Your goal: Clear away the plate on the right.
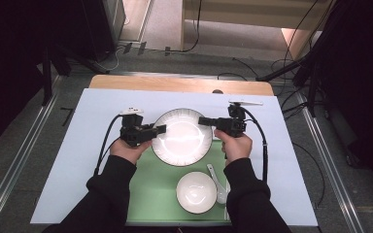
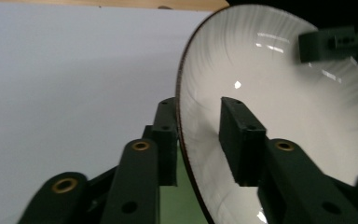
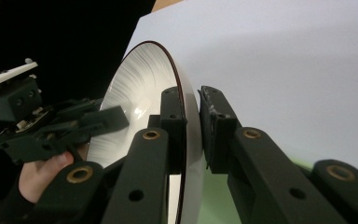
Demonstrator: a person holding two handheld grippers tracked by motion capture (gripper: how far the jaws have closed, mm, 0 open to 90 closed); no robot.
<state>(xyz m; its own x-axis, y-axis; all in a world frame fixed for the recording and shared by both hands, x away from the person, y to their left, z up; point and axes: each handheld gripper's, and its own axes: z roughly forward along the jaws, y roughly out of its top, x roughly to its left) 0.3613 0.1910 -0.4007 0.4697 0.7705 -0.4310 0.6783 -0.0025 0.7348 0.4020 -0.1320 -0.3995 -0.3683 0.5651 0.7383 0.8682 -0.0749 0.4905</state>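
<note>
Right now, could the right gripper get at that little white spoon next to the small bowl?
Probably not yet: the right gripper is clamped on the big plate's rim. The spoon lies uncovered beside the small bowl, just below that hand.

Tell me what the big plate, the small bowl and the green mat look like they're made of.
Big plate: likely glazed ceramic; glossy white, sharp light glints, fine radial ribbing, dark rim edge.
Small bowl: probably the same glazed ceramic; shiny white with highlights.
Green mat: matte, flat and thin; paper, plastic or fabric, hard to say which.
</note>
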